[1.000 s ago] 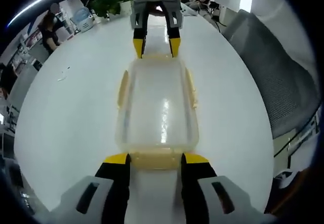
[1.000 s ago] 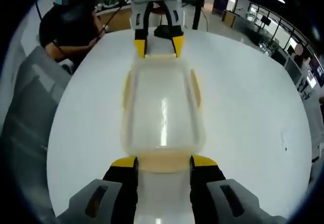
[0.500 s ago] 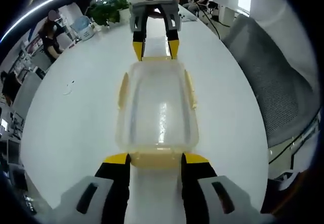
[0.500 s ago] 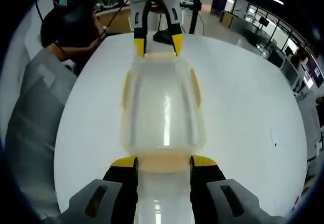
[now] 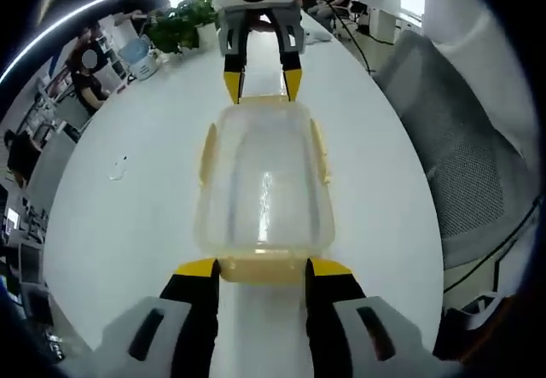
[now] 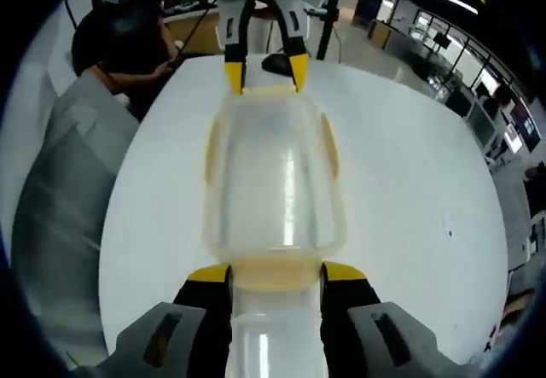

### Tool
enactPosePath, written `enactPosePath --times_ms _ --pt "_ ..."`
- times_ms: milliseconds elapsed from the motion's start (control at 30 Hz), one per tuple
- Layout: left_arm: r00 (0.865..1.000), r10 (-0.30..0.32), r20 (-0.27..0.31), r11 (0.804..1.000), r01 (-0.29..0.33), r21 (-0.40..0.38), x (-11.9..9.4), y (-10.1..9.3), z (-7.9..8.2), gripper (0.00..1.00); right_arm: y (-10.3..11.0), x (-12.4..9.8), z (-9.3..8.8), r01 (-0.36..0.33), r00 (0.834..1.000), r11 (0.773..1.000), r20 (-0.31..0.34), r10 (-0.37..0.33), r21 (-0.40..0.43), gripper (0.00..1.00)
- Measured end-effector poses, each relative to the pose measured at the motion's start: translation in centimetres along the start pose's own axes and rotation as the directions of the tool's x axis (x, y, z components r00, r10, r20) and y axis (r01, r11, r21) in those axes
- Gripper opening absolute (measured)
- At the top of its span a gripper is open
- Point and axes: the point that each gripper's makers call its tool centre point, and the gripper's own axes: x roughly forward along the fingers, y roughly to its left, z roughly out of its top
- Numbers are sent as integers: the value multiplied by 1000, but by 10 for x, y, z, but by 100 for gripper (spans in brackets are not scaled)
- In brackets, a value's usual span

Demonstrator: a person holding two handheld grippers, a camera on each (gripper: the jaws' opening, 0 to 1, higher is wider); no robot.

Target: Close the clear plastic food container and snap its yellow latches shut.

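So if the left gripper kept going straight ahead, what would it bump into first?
Probably the yellow latch at the near end of the clear box. It sits right between the left gripper tips already, though whether they touch it is unclear.

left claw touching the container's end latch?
Touching. In the left gripper view the left claw has both yellow tips against the end latch of the container, no gap.

The left tool (image 5: 260, 267) points forward with its two yellow-tipped jaws spread apart and level. The right tool (image 6: 276, 271) faces it from the far end, jaws equally parted, and appears at the top of the left gripper view (image 5: 262, 84), tips pointing down.
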Motion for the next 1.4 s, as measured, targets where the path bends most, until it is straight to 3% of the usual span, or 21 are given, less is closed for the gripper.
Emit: enactPosePath --times_ms 400,1400 --pt "1000 18 6 1000 -18 10 -3 -2 24 40 3 -19 -10 12 1000 1000 6 -12 -3 39" --pt "1000 22 -2 999 -22 31 21 2 85 39 -2 -57 -64 18 1000 1000 15 -18 5 39"
